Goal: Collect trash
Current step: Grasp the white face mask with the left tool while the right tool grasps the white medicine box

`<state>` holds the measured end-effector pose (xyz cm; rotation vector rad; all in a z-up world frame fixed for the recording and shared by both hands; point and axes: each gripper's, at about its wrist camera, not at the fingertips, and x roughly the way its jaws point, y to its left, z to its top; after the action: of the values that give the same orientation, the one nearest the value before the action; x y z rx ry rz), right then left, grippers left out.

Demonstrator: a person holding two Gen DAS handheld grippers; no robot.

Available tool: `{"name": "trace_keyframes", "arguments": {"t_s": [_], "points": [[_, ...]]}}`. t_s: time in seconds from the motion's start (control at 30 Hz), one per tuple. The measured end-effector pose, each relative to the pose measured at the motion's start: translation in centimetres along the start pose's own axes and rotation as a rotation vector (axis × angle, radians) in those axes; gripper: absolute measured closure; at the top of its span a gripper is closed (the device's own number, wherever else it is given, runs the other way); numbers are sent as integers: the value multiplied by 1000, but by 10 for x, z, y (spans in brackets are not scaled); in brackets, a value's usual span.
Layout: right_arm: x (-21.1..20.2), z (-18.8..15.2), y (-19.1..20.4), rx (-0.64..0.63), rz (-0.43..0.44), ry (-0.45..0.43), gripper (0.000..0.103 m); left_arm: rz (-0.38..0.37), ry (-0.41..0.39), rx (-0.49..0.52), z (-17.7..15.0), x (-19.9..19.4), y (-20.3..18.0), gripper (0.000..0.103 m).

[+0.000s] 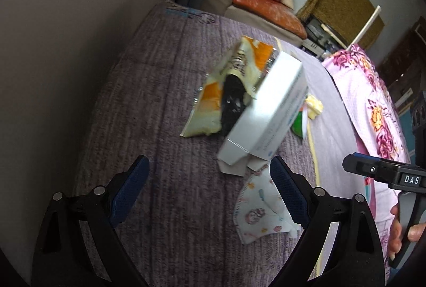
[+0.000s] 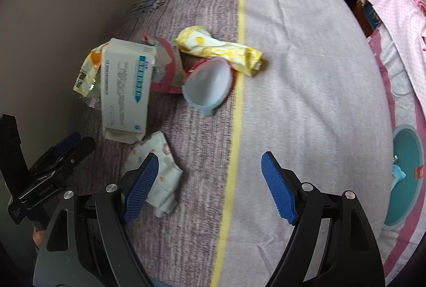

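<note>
Trash lies on a bed [image 2: 293, 61]. A white carton box [image 1: 266, 106] [image 2: 125, 84] rests partly on an orange-and-cream snack wrapper [image 1: 210, 98] [image 2: 87, 71]. A patterned face mask [image 1: 263, 209] [image 2: 159, 175] lies nearest. A pale blue plastic cup [image 2: 210, 84], a yellow wrapper [image 2: 221, 47] and a red-edged packet [image 2: 167, 61] lie beyond. My left gripper [image 1: 210, 191] is open and empty, just short of the box. My right gripper [image 2: 210, 186] is open and empty, its left finger [image 2: 141, 186] over the mask.
A plain wall [image 1: 66, 34] runs along the bed's left side. A floral pink quilt [image 1: 372, 100] [image 2: 399, 21] lies at the right. A cream sofa with an orange cushion [image 1: 266, 10] stands beyond the bed's far end. A teal round item [image 2: 404, 175] lies at the right edge.
</note>
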<state>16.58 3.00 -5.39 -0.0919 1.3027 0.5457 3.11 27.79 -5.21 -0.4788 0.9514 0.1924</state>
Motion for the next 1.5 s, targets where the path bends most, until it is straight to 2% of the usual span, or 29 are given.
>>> {"name": "trace_keyframes", "arguments": {"t_s": [0.2, 0.37, 0.67, 0.7, 0.9, 1.13, 1.33, 1.5], "points": [[20, 25, 55, -21, 59, -3, 27, 21, -1, -5, 8, 4, 25, 11], [41, 39, 80, -13, 75, -23, 27, 15, 20, 13, 12, 13, 35, 11], [65, 52, 90, 33, 116, -50, 27, 8, 40, 21, 13, 23, 46, 11], [64, 52, 91, 28, 123, -59, 36, 7, 45, 23, 13, 24, 46, 11], [48, 49, 93, -26, 137, -69, 41, -10, 55, 56, 9, 27, 36, 11], [18, 44, 74, -13, 141, -74, 41, -61, 82, 69, -5, 29, 16, 11], [-9, 35, 42, 49, 148, -129, 41, -112, 151, 153, -33, 38, -28, 11], [-31, 22, 7, 93, 124, -164, 41, -118, 175, 224, -48, 45, -63, 11]]}}
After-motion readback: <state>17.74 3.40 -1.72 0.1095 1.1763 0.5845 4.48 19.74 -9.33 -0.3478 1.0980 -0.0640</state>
